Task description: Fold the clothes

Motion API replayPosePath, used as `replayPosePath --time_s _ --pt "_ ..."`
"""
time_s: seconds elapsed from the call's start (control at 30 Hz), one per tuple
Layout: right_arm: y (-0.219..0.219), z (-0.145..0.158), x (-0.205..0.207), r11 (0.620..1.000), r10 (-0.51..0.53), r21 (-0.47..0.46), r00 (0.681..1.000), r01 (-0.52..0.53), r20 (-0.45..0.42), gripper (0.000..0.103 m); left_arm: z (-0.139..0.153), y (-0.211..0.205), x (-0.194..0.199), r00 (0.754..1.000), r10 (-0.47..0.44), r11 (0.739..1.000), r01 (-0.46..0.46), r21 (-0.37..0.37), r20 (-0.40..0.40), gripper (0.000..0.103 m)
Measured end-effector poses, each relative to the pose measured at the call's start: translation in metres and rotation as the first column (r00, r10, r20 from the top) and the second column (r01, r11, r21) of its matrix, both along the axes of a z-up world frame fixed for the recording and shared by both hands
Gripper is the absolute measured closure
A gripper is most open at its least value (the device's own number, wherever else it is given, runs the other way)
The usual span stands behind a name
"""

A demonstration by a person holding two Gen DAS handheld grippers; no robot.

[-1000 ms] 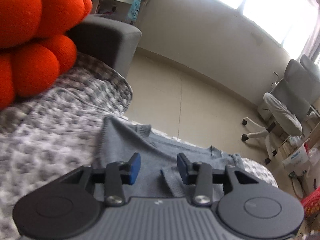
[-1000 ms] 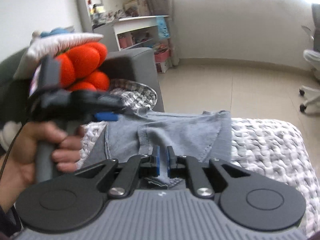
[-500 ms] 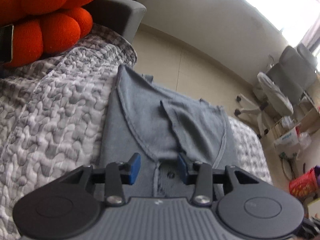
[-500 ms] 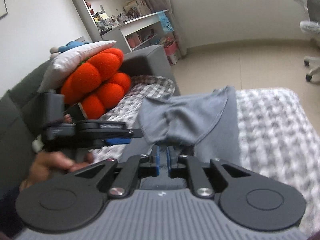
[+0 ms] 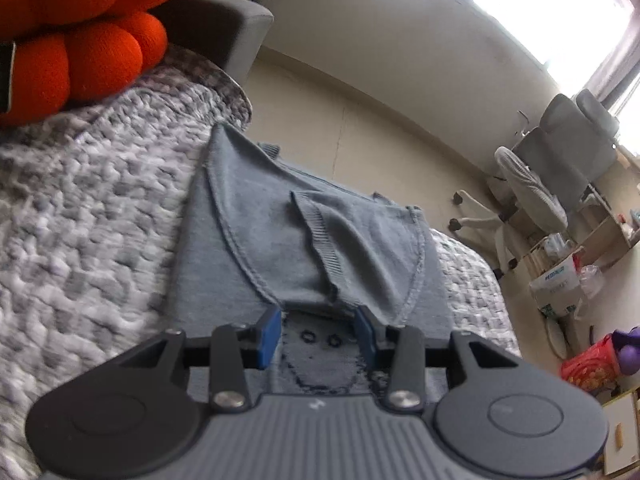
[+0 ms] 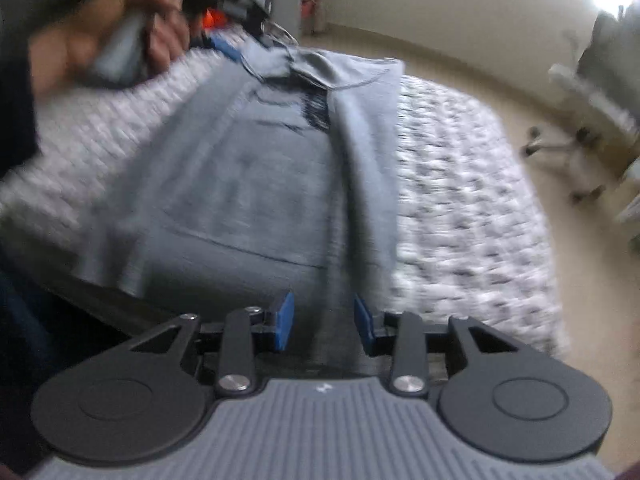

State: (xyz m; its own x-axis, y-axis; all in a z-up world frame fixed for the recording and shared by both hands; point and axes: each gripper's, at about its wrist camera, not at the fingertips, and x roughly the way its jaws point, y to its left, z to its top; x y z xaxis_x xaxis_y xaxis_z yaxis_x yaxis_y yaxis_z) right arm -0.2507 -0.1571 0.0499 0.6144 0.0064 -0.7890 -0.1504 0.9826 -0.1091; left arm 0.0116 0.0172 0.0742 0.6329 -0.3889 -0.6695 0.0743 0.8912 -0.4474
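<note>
Lying lengthwise away from right tongs (image 6: 323, 322), grey sweater (image 6: 256, 168), sleeves folded inward.

I can read no text from here. The cardboard box (image 5: 558, 280) beside the desk carries blue printing, too small to make out, and the dark print on the grey sweater (image 5: 320, 344) gives no legible letters.

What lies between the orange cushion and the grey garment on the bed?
In the left wrist view, only the grey-and-white knitted blanket lies between the orange cushion and the grey garment; nothing else rests on that stretch.
</note>
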Motion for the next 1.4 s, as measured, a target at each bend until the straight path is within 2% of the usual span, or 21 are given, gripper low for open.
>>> replayPosePath --time_s 0.03,0.1,0.2,0.3,0.4,0.47,0.57,0.67,0.83,0.93,1.03,1.17,1.27,1.4 --pt "0.003 -0.007 0.003 0.999 -0.005 -0.040 1.000 0.005 -0.012 0.072 0.000 -0.003 0.000 1.000 -0.006 1.000 0.006 -0.012 -0.003 0.062" --pt "0.003 -0.018 0.008 0.998 -0.010 -0.064 0.999 0.007 -0.045 0.091 0.001 -0.009 -0.001 1.000 -0.018 1.000 0.018 0.002 0.006 0.062" --pt "0.003 -0.018 0.009 0.997 -0.012 -0.070 0.999 0.009 -0.037 0.100 0.002 -0.010 -0.002 0.999 -0.025 0.999 0.024 0.032 0.020 0.062" --pt "0.004 -0.001 0.001 0.999 -0.003 -0.036 1.000 0.004 0.030 0.100 0.002 -0.002 0.000 1.000 -0.002 1.000 0.002 0.023 0.012 0.062" --pt "0.014 0.021 -0.008 0.997 0.055 0.042 0.995 -0.059 0.087 0.100 0.005 0.009 0.003 1.000 0.026 1.000 -0.026 0.003 0.014 0.061" --pt "0.024 0.017 -0.007 0.992 0.116 0.038 0.991 -0.119 0.072 0.100 0.005 0.013 0.005 0.999 0.041 0.999 -0.041 0.002 0.012 0.061" --pt "0.034 -0.009 0.001 0.984 0.178 0.010 0.984 -0.178 0.000 0.100 0.003 0.018 0.007 0.998 0.059 0.998 -0.059 0.001 0.000 0.061" --pt "0.036 -0.023 0.003 0.980 0.198 0.003 0.980 -0.198 -0.033 0.099 0.002 0.018 0.008 0.999 0.053 0.998 -0.053 0.016 0.002 0.059" --pt "0.033 -0.009 0.004 0.966 0.251 0.060 0.968 -0.250 -0.017 0.096 0.002 0.014 0.009 0.999 0.035 0.999 -0.036 0.026 0.012 0.052" --pt "0.024 0.011 0.011 0.960 0.264 0.098 0.964 -0.264 0.015 0.090 0.000 0.011 0.010 1.000 0.024 0.999 -0.025 0.024 0.008 0.050" --pt "0.005 0.031 0.031 0.962 0.229 0.137 0.972 -0.235 0.057 0.090 -0.003 0.004 0.012 1.000 0.005 1.000 -0.005 0.023 0.001 0.049" --pt "-0.019 0.044 0.075 0.979 0.138 0.141 0.988 -0.147 0.076 0.090 -0.007 -0.003 0.019 1.000 0.012 0.999 -0.012 0.030 -0.004 0.048" --pt "-0.042 0.053 0.121 0.968 0.053 0.240 0.996 -0.069 0.073 0.090 -0.009 -0.002 0.029 0.999 0.038 0.999 -0.038 -0.004 -0.017 0.048" --pt "-0.075 0.062 0.189 0.918 -0.078 0.392 0.997 0.063 0.021 0.089 -0.013 -0.001 0.049 0.996 0.080 0.996 -0.081 -0.028 -0.028 0.048"
